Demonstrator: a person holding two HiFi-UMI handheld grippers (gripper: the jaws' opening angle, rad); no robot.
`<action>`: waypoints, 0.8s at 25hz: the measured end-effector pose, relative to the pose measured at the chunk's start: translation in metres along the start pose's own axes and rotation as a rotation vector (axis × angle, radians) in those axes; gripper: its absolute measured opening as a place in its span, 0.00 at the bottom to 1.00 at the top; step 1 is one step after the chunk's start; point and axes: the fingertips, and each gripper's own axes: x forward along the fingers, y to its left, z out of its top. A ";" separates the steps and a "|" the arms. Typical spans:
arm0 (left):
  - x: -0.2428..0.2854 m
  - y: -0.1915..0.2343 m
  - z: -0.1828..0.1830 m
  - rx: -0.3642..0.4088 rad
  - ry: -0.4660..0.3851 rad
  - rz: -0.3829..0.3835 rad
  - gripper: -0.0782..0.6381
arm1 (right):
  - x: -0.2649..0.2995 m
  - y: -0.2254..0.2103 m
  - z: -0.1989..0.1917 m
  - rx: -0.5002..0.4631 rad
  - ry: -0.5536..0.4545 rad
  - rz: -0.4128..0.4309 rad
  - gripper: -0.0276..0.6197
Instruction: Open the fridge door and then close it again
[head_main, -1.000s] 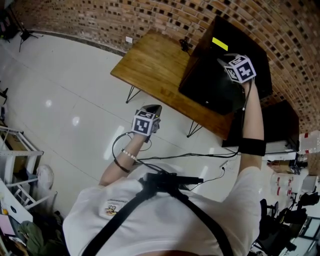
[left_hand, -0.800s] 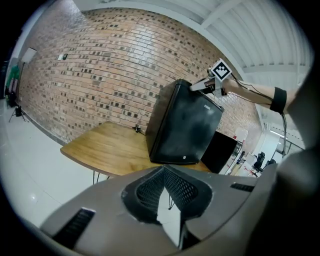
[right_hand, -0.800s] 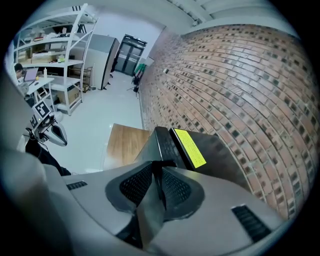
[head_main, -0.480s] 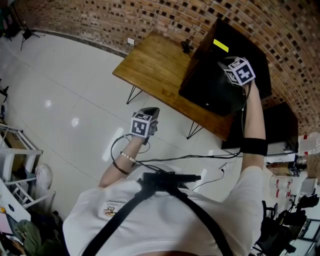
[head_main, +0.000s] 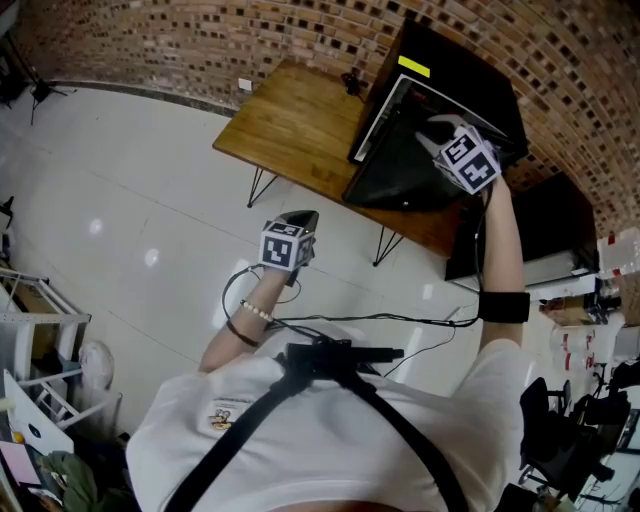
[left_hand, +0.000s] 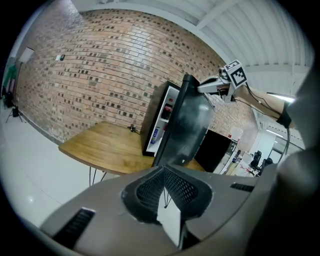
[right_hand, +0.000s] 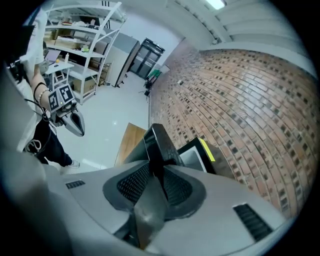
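Black mini fridge (head_main: 462, 78), yellow sticker on top, upright at the right end of the wooden table (head_main: 300, 130); its black door (head_main: 395, 172) hangs partly open, white interior showing.

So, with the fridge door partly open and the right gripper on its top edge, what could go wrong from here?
The right gripper pinches only the thin top edge of the fridge door, and its jaws have just been opening with that edge between them, so the grip may slip mid-swing. The fridge stands at the end of the wooden table; a hard pull could drag it.
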 end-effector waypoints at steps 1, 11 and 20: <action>-0.003 -0.004 -0.004 -0.001 0.004 -0.001 0.11 | -0.008 0.007 -0.001 -0.012 -0.004 -0.005 0.23; -0.018 -0.056 -0.044 0.024 0.041 -0.027 0.11 | -0.093 0.074 -0.034 -0.038 -0.068 0.036 0.26; -0.013 -0.123 -0.073 0.071 0.066 -0.073 0.11 | -0.176 0.120 -0.088 -0.178 -0.035 0.128 0.27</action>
